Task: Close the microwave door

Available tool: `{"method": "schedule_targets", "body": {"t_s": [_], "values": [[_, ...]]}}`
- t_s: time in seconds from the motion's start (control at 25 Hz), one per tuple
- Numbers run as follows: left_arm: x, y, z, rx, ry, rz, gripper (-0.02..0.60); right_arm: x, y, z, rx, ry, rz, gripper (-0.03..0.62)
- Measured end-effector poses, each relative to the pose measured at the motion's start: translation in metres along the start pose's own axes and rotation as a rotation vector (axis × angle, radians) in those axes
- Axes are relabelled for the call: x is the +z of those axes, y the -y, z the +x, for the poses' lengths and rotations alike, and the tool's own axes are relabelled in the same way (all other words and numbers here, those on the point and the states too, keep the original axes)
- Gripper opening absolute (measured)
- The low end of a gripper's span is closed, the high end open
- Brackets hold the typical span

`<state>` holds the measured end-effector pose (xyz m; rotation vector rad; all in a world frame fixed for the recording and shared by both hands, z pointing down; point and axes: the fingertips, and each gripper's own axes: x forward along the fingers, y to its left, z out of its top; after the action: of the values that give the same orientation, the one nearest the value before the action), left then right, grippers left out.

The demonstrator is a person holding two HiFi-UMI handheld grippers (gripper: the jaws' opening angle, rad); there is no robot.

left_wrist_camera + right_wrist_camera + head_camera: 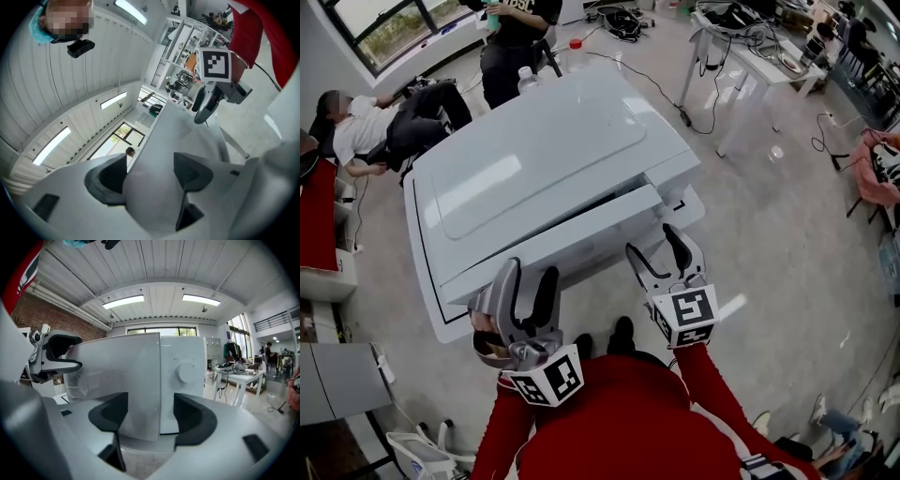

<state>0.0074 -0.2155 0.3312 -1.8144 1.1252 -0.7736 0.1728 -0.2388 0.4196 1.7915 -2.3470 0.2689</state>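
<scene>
A white microwave sits on a low white stand, seen from above. Its door stands slightly ajar at the right end, with a dark gap behind it. My left gripper is at the door's left end. In the left gripper view the door runs between the open jaws of my left gripper, and I see no clamping. My right gripper is open just before the door's right end. In the right gripper view the door's free edge shows beyond the right gripper, next to the knob.
One person sits on the floor at the upper left and another stands behind the microwave. A white desk with cables stands at the upper right. A red cabinet is at the left edge.
</scene>
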Motion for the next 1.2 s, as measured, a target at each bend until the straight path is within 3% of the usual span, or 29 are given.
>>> {"method": "schedule_targets", "body": {"t_s": [0.44,0.8,0.92,1.04,1.12,1.2], "values": [[0.000,0.003,0.005,-0.039,-0.058,-0.014,0.321,0.033,-0.014,0.010,0.064,0.067,-0.168,0.319],[-0.003,0.004,0.011,-0.048,-0.142,-0.016,0.314,0.036,-0.013,0.013,0.087,0.052,-0.182,0.319],[-0.005,0.003,0.013,-0.043,-0.157,-0.026,0.306,0.040,-0.009,0.011,0.057,0.069,-0.202,0.312],[-0.005,0.004,0.013,-0.048,-0.158,-0.037,0.296,0.054,-0.004,-0.004,-0.004,0.154,-0.227,0.251],[-0.005,0.004,0.013,-0.052,-0.156,-0.044,0.288,0.060,0.000,-0.011,-0.032,0.191,-0.250,0.139],[-0.005,0.003,0.013,-0.056,-0.151,-0.067,0.279,0.061,0.002,-0.008,-0.038,0.187,-0.269,0.116]]}}
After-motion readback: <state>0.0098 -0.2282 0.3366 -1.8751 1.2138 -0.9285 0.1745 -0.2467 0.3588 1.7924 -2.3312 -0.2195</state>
